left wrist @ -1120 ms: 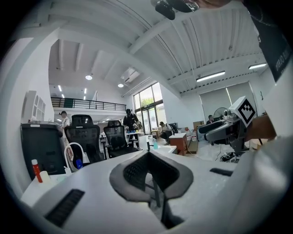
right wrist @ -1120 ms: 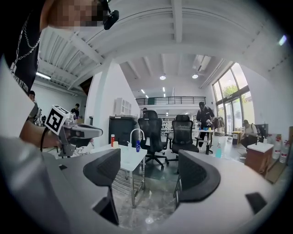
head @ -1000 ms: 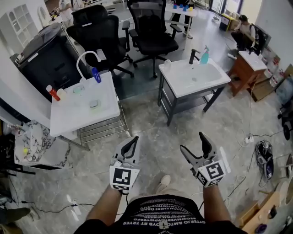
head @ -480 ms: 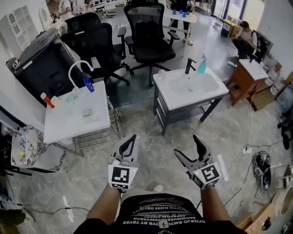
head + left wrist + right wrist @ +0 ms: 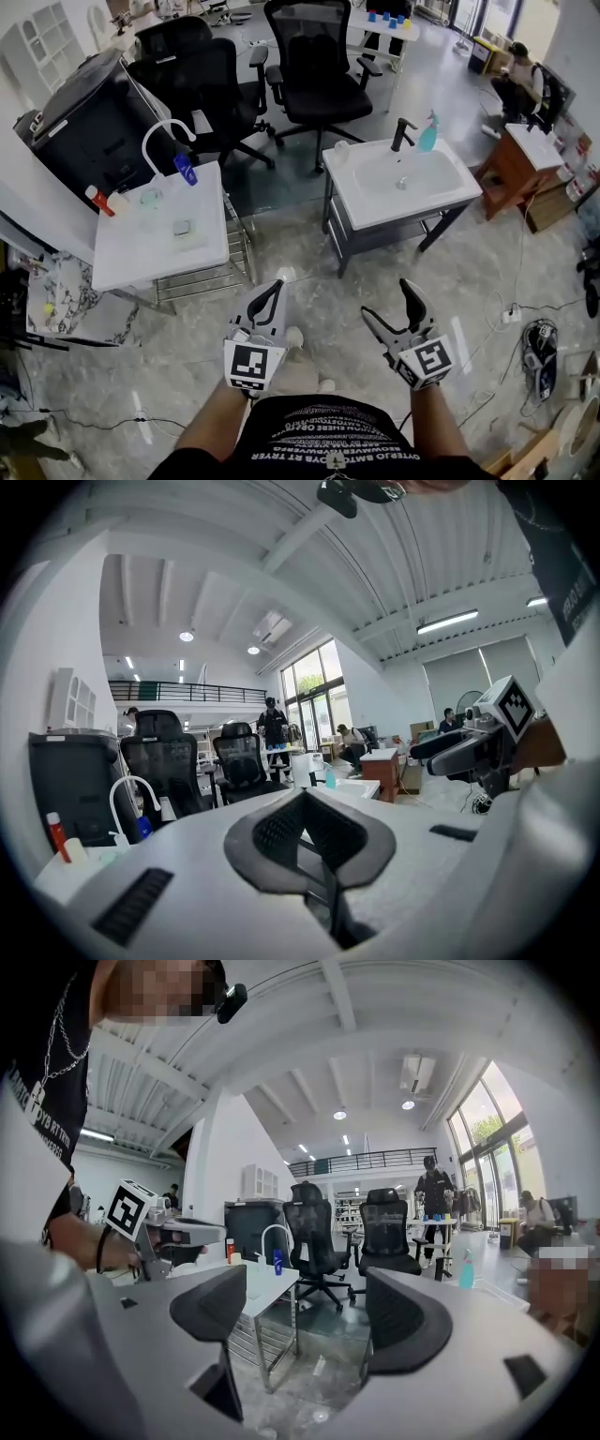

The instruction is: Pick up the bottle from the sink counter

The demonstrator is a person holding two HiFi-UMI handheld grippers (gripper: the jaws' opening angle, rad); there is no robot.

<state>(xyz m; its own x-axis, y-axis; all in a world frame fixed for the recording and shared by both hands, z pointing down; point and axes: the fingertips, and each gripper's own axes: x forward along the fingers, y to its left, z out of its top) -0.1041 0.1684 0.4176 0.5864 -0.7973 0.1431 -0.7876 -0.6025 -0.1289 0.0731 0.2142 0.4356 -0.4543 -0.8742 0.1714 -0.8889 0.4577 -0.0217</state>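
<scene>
Two white sink counters stand ahead of me on the floor. The left counter (image 5: pixel 141 251) carries a red bottle (image 5: pixel 96 200) and a blue bottle (image 5: pixel 186 170) by a white arched faucet (image 5: pixel 165 134). A teal spray bottle (image 5: pixel 427 133) stands beside the black faucet (image 5: pixel 401 135) of the right counter (image 5: pixel 367 212). My left gripper (image 5: pixel 274 287) is shut and empty, low in front of me, far from both counters. Beside it my right gripper (image 5: pixel 390 305) is open and empty. The right gripper view shows the blue bottle (image 5: pixel 277 1262) and the spray bottle (image 5: pixel 466 1269) between and beyond open jaws.
Black office chairs (image 5: pixel 314 66) stand behind the sinks, and a dark cabinet (image 5: pixel 80 117) sits at the left. A wooden vanity (image 5: pixel 525 164) is at the right, with cables (image 5: pixel 511 314) on the marble floor. A person crouches at the far right (image 5: pixel 525 89).
The view has shifted slightly as I step; both sinks sit a little differently in the frame. Both grippers keep the same pose, left shut and right open.
</scene>
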